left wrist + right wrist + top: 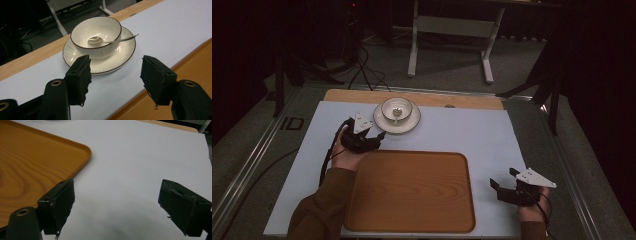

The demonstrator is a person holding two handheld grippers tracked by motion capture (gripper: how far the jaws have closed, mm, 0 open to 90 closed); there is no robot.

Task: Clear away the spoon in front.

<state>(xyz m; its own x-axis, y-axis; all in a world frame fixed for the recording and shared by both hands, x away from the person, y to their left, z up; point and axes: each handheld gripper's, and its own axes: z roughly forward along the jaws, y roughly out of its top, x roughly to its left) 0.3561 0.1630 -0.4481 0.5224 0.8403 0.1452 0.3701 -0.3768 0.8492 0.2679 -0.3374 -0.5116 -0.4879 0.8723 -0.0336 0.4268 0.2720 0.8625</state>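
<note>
A white bowl (396, 109) with a dark rim stands on a white plate (412, 123) at the back of the table, and a metal spoon (396, 114) lies in it. In the left gripper view the bowl (100, 28), plate (121, 56) and spoon (121, 39) lie just ahead of my left gripper (115, 68). That left gripper (377, 136) hovers open just left of and in front of the plate, with nothing between its jaws. My right gripper (503, 177) rests open at the right of a wooden tray (412, 192), over bare mat (117, 192).
The tray (30, 157) takes up the front middle of a pale blue mat (472, 130). A wooden table edge (462, 101) runs behind the plate. Beyond it stand a white desk frame (452, 30) and floor cables (362, 65).
</note>
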